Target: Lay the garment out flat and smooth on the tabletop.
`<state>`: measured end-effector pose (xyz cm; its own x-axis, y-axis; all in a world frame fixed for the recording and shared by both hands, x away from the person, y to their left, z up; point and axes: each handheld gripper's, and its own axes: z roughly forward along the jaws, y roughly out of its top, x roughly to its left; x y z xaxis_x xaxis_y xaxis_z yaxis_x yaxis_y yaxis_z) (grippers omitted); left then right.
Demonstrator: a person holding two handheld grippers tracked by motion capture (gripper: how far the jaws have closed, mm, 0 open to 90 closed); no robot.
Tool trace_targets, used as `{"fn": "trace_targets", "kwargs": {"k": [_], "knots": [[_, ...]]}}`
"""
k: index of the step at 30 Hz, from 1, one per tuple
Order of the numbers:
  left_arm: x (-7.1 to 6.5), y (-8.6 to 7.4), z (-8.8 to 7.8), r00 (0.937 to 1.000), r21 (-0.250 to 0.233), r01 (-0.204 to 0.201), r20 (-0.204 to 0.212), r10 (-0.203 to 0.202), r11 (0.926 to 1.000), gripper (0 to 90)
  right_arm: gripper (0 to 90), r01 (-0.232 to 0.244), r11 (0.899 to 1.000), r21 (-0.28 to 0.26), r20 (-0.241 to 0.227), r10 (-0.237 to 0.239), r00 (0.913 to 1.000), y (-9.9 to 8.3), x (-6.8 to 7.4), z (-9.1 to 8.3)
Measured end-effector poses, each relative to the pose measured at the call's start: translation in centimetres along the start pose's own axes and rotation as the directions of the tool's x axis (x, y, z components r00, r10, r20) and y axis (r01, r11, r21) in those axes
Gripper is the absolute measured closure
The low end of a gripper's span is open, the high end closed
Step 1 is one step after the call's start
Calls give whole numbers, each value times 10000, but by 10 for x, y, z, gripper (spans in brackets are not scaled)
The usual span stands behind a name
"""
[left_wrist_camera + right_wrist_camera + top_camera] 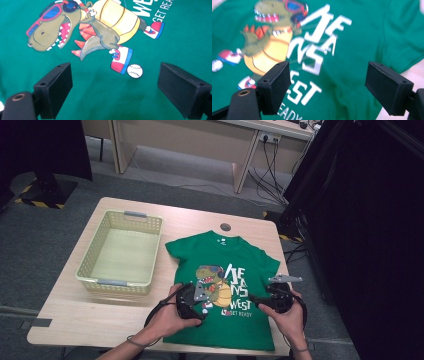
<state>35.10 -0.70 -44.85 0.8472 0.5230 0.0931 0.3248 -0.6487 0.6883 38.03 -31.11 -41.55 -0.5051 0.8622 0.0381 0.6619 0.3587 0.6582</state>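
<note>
The green T-shirt [222, 285] lies flat and face up on the right half of the tabletop [65, 315], its hem at the near edge and its collar toward the far side. The woven basket [121, 251] stands empty to its left, just beside the left sleeve.

What could go wrong from here, in my judgement: the cloth is thin and lies smooth, so fingers that close from above may slide over it and catch nothing, or pinch only the top layer and pull the shirt into a crooked heap. If the two hands do not lift together, the shirt may twist.

The left gripper [189, 301] hovers over the lower left part of the shirt, near the dinosaur print [85, 32], pointing down at the cloth. Its fingers [53, 87] stand wide apart with nothing between them. The right gripper [272, 300] is over the right side near the white lettering [317, 47], tilted inward; its fingers [275, 85] are also wide open and hold nothing.
</note>
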Motion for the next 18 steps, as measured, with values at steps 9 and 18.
{"fn": "trace_targets", "kwargs": {"k": [9, 18], "knots": [[2, -6, 0, 9998, -74, 200, -41, -200, 9998, 114, 193, -172, 9997, 182, 66, 171, 9998, 5, -3, 5], [6, -5, 0, 9992, -95, 370, -112, -371, 9993, 116, 192, -438, 9985, 313, 147, 434, 9990, -2, -11, 10]]}}
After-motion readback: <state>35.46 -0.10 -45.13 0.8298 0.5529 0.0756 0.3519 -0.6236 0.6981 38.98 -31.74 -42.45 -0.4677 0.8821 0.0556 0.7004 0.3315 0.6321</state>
